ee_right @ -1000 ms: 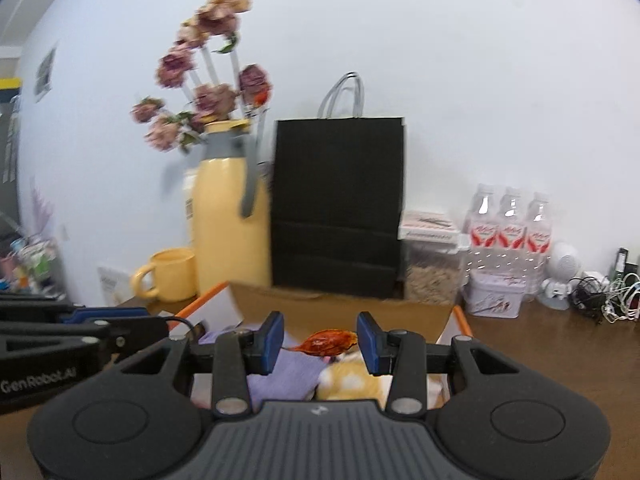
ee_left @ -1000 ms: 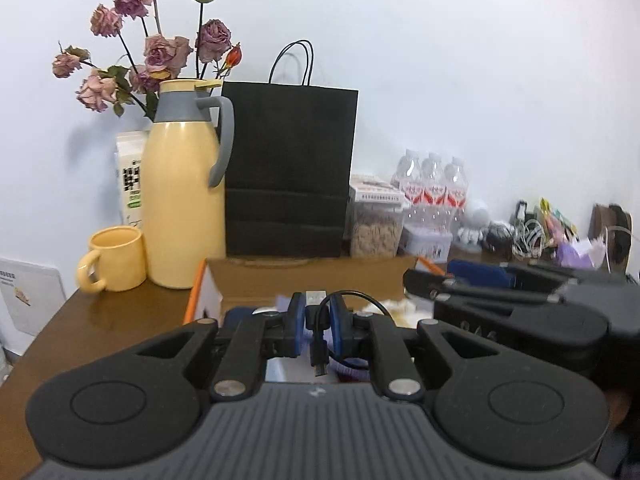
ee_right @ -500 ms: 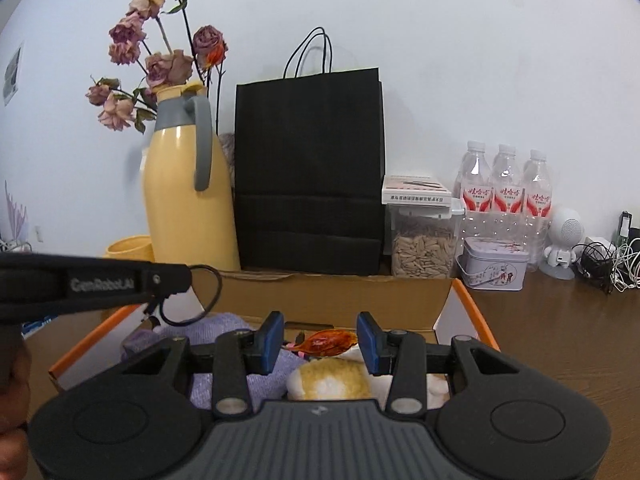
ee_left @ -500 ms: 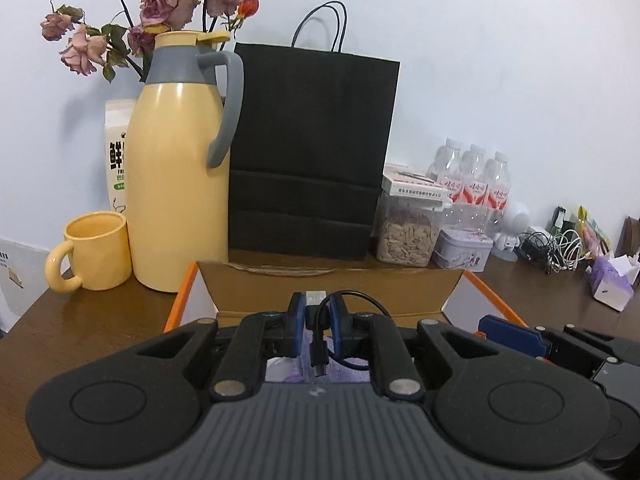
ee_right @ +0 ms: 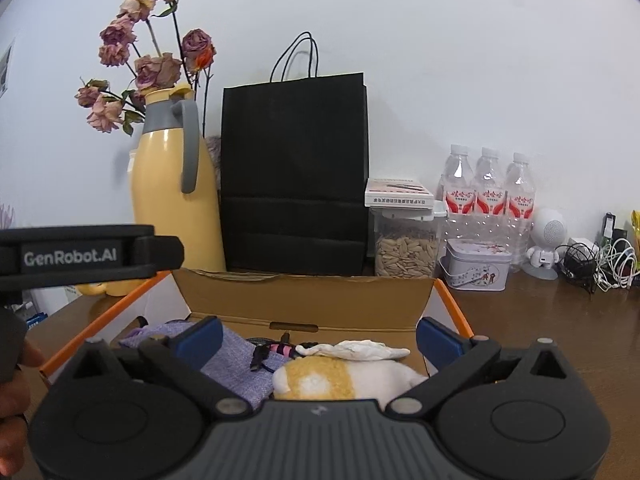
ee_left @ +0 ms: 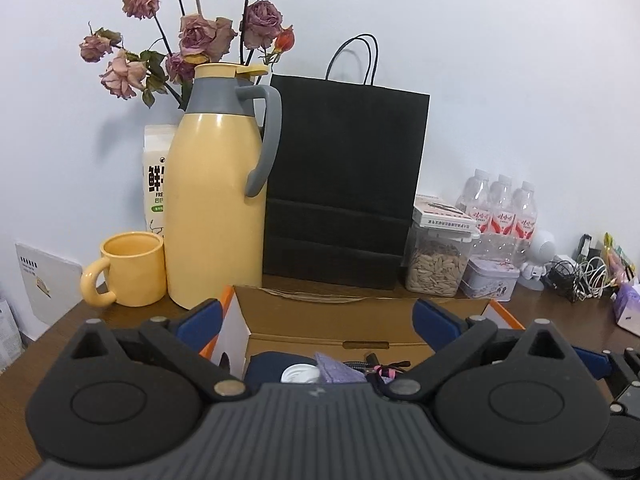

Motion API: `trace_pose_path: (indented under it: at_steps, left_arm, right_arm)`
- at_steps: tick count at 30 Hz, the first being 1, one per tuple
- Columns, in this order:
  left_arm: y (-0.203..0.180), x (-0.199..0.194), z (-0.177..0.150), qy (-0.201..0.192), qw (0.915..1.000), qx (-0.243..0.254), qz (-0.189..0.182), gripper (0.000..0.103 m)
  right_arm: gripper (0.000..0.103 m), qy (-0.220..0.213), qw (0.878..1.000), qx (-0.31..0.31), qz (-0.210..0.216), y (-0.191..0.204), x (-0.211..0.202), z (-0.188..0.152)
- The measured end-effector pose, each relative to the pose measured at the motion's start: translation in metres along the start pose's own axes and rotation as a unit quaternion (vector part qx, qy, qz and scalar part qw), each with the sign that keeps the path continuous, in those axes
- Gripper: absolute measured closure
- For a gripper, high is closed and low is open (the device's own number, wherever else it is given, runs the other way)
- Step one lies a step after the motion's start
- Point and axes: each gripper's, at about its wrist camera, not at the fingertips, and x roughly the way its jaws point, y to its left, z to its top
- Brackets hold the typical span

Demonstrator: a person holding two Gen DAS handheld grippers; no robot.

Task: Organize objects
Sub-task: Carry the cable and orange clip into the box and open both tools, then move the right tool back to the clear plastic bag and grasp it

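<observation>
- My left tongs (ee_left: 316, 322) hang over the near edge of the cardboard box (ee_left: 360, 316); the jaws are opening, spread wide, with nothing gripped between them.
- My right tongs (ee_right: 318, 334) hang over the same box, jaws also opening and wide apart, gripping nothing.
- Inside the box I see a purple cloth (ee_right: 236, 350), a black cable with a pink band (ee_right: 276, 350), a crumpled white tissue (ee_right: 360, 349) and a yellow-and-white plush toy (ee_right: 340, 380), all lying below the tongs.
- From the left view, a white round cap (ee_left: 300, 374) sits in the box beside the cloth.
- Behind the box on the table (ee_right: 560, 320) stand a yellow thermos jug (ee_left: 216, 208) and a black paper bag (ee_left: 344, 184); a yellow mug (ee_left: 132, 268) sits left of the jug.
</observation>
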Motion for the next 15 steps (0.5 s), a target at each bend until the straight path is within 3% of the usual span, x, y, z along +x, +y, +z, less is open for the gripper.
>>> trace_pose_path:
  at_steps: [6,15]
  left_arm:
    - [-0.001,-0.002,0.0,0.005,0.9999,0.003,-0.015,0.0]
    - [-0.003,-0.008,0.003,0.004,0.9999,0.012,-0.01,0.0]
  right_arm:
    - [0.0,-0.003,0.999,0.013,0.044,-0.004,-0.008,0.003]
    - [0.0,0.009,0.999,-0.001,0.039,0.0,-0.014,0.005]
